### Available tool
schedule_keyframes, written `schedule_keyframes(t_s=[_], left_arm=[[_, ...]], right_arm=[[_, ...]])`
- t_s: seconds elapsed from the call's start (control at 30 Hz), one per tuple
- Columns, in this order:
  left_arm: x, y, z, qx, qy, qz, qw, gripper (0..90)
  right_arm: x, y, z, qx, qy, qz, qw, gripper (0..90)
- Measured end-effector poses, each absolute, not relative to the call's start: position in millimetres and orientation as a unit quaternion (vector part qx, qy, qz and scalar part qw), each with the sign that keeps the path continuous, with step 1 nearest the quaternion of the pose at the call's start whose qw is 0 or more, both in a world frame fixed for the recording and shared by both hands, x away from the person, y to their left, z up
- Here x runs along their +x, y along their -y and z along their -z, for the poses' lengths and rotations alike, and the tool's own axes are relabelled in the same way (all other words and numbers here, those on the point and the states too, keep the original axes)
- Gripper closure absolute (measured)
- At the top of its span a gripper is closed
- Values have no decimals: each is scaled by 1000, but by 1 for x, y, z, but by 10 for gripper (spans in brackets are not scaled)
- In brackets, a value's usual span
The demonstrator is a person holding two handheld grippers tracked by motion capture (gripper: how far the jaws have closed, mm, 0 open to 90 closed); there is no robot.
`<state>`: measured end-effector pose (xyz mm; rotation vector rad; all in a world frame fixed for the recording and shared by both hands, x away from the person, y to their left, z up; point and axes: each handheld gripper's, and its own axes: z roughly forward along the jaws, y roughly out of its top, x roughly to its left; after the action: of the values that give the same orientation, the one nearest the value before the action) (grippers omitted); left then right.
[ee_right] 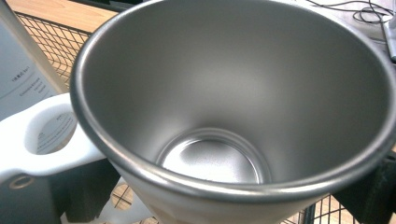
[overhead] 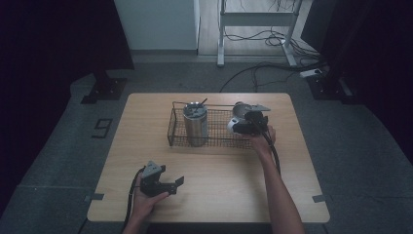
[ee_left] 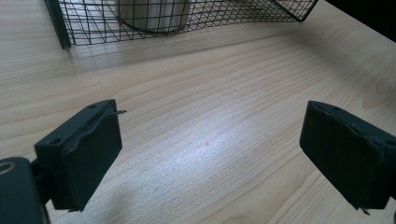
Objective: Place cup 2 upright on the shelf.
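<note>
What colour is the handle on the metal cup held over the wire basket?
White; the handle on the steel cup shows best in the right gripper view.

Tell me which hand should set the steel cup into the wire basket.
Right. The right gripper already grips the steel cup over the wire basket; the left gripper rests open near the table's front edge.

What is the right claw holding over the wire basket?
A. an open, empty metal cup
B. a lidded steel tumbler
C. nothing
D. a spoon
A: the right claw grips an open metal cup with a white handle; its bare bottom shows, above the wire basket.
</note>
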<state>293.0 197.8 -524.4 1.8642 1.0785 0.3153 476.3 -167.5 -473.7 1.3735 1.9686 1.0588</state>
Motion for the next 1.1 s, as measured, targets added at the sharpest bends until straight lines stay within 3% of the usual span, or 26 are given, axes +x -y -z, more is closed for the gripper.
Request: schedule_keyframes(t_s=[1.1], left_arm=[[293, -197, 524, 759, -437, -125, 466, 59]], right_arm=[[483, 159, 481, 521, -742, -338, 253, 79]])
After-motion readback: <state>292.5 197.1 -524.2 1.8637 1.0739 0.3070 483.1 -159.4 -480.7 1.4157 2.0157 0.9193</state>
